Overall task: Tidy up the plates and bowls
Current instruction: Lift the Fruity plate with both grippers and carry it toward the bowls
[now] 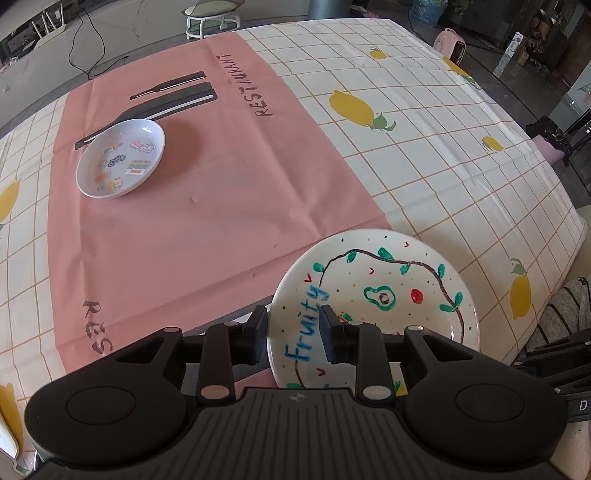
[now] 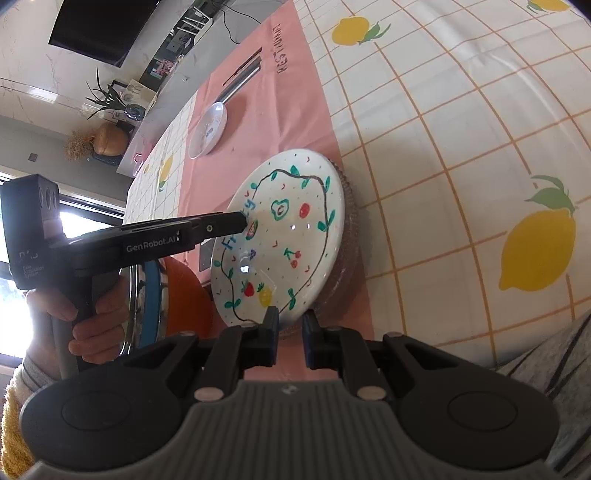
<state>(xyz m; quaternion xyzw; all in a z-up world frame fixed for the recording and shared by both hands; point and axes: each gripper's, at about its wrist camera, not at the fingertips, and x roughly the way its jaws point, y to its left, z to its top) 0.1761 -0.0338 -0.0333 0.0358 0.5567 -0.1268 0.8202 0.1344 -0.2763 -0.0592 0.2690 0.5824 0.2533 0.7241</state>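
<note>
A white plate painted with fruit and the word "Fruity" (image 1: 391, 295) is at the near right of the table; it also shows in the right wrist view (image 2: 291, 236). My left gripper (image 1: 293, 332) is shut on its left rim, one finger above and one below. My right gripper (image 2: 290, 334) stands at the plate's near rim with its jaws a little apart on either side of the rim. A ribbed glass dish (image 2: 349, 236) lies under the plate. A white bowl with stickers (image 1: 120, 162) sits at the far left on the pink placemat (image 1: 207, 206).
The table has a lemon-print checked cloth (image 1: 443, 155). Knife and fork shapes are printed on the placemat (image 1: 170, 99) behind the bowl. A stool (image 1: 212, 18) and a cable lie on the floor beyond. A metal-rimmed object with an orange body (image 2: 162, 291) is at the left.
</note>
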